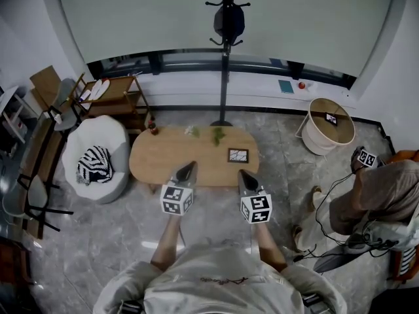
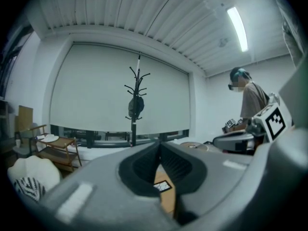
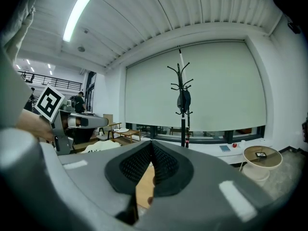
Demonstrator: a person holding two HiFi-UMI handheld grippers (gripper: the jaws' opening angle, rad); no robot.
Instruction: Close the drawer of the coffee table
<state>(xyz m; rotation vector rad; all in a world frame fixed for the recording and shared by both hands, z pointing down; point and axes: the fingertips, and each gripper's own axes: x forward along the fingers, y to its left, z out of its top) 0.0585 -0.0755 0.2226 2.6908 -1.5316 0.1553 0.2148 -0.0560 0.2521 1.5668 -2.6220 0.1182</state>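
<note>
The oval wooden coffee table [image 1: 163,156] stands in front of me on the stone floor. From the head view no drawer shows sticking out of its near side; that edge is partly hidden behind my grippers. My left gripper [image 1: 189,167] hovers over the table's near edge, shut, with nothing between its pads. My right gripper [image 1: 243,174] is beside it at the same edge, also shut and empty. In the left gripper view the left gripper [image 2: 160,146] points level across the room, with a strip of tabletop below. The right gripper [image 3: 152,146] points the same way.
A small framed picture [image 1: 238,155] and two green sprigs [image 1: 218,135] lie on the table. A white beanbag with a striped cushion [image 1: 97,162] sits left, a coat stand [image 1: 226,57] behind, and a round side table [image 1: 330,126] right. A person [image 1: 383,191] crouches at the right, among floor cables.
</note>
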